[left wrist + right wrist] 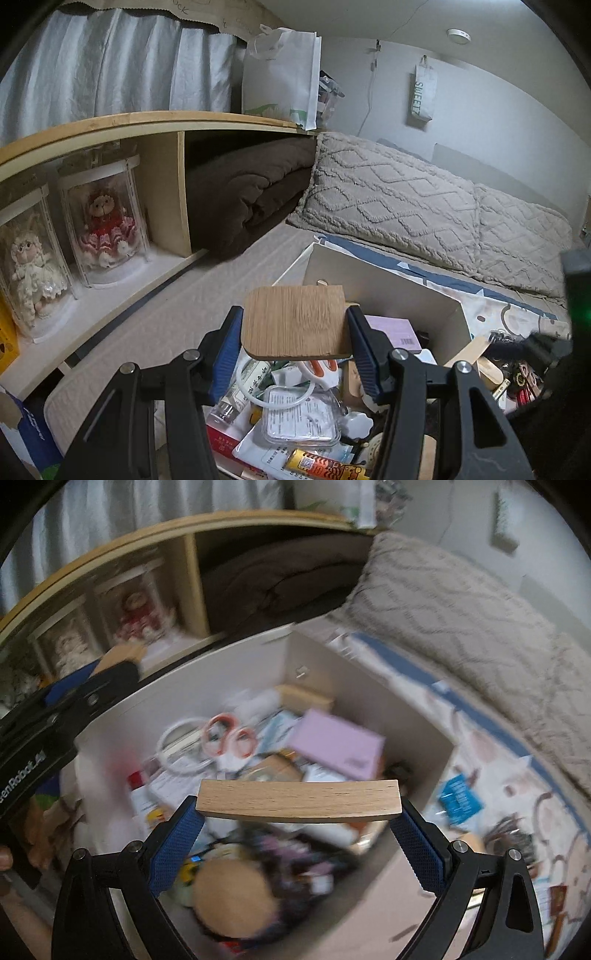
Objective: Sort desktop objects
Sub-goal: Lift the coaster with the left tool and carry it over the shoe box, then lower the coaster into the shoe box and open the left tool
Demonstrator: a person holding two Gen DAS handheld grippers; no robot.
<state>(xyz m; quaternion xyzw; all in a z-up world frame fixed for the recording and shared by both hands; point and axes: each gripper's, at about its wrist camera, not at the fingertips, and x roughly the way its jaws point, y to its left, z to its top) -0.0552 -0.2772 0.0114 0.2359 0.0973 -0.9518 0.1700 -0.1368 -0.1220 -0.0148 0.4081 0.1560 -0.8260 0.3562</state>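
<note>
In the lower middle of my left view, my left tool [295,332] is clamped, narrowly parted, on a rounded wooden board [297,323]. My right tool [297,814], spread wide, grips a wooden block [298,799] at lower centre. Both hover over the cluttered box [369,686] on the bed [166,310] beyond. I judge we're mid-carry; next, each piece needs a clear landing spot.

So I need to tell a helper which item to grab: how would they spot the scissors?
Look into the open box on the bed, at its far left side. The scissors lie beside a white ring; only they have two orange-red loop handles.
</note>
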